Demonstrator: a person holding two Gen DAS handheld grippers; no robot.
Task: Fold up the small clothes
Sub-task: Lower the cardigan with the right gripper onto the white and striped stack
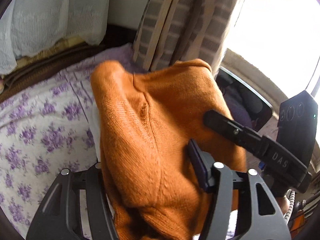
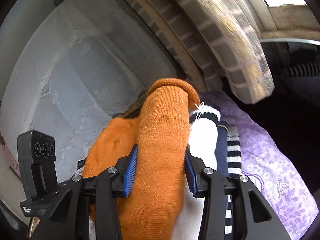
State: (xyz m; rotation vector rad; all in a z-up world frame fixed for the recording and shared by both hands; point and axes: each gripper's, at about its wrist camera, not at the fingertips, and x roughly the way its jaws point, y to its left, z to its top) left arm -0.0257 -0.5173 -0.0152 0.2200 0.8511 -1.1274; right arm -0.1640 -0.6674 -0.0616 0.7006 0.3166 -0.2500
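Right wrist view first: right gripper [image 2: 161,168] has its blue pads pinching one rust-orange knit sweater [image 2: 162,140], jaws about half apart. Left gripper [image 1: 152,172] has the same sweater bunched between its jaws, can't tell if it's gripping. Behind: one black-and-white striped garment [image 2: 233,154] on the purple floral bedspread [image 1: 36,120], then checked curtains [image 1: 180,20].

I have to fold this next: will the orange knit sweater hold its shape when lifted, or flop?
Probably floppy: the orange sweater drapes and bunches over the left gripper. It likely grips well rather than slips, since its ribbed knit sits between the right gripper's pads. It looks light, sagging in soft folds.
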